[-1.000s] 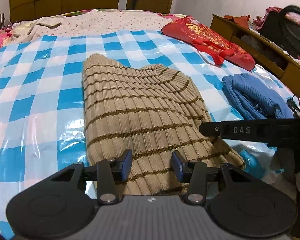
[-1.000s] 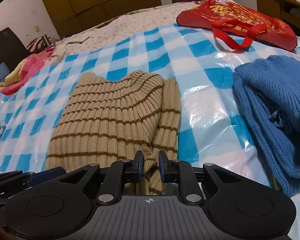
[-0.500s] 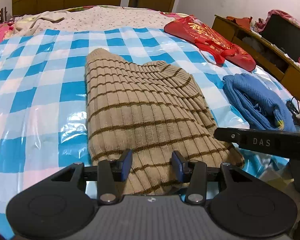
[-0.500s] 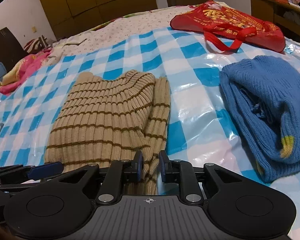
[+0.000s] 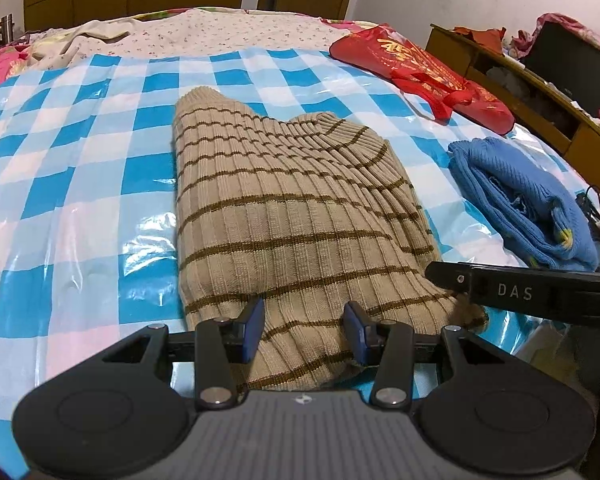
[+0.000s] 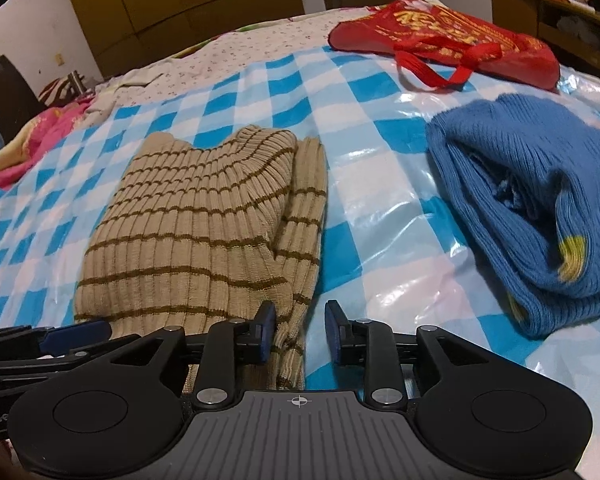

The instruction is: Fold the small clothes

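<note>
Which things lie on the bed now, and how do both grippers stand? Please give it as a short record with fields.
surface: blue-white checked plastic sheet on a bed
main garment: beige striped sweater, partly folded, lying flat
other garment: blue sweater, folded, to the right of the beige one, apart from it
bag: red bag, at the far right
left gripper: jaws apart, over the beige sweater's near hem
right gripper: jaws opening, pads not pressing; the sweater's right edge lies between them

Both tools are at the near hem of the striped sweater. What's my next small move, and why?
Probably lift the right tool clear. It is opening and the sweater lies flat, sleeve folded in, its edge loose between the fingers. The left tool straddles the hem ungripped.
</note>
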A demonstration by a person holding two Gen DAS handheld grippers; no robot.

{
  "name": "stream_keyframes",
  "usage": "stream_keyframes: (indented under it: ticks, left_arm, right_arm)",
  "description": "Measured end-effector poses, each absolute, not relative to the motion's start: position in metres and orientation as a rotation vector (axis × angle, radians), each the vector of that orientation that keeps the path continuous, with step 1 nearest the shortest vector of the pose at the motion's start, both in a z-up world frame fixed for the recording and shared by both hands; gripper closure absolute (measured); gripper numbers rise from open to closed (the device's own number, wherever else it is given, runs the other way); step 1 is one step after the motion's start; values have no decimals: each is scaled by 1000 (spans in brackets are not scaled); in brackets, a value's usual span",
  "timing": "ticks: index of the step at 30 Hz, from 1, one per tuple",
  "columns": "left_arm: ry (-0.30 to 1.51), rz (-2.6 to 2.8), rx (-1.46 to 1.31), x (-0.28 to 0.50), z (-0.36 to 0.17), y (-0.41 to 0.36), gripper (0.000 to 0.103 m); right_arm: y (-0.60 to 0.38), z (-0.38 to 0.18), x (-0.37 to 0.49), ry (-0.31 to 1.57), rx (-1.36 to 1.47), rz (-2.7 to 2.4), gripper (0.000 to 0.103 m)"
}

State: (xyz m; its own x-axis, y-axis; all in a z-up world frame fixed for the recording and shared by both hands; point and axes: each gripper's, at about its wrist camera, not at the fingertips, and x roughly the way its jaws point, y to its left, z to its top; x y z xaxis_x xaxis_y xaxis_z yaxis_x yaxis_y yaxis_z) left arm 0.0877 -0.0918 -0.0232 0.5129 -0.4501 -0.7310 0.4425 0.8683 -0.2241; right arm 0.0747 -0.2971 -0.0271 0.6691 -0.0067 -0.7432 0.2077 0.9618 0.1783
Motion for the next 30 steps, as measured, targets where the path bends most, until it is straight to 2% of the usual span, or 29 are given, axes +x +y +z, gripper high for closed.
stream_keyframes:
  ticks: [30]
  left_arm:
    - [860, -496, 28, 81, -27, -99, 48]
  right_arm:
    - [-294, -32, 76, 821, 240, -140, 71]
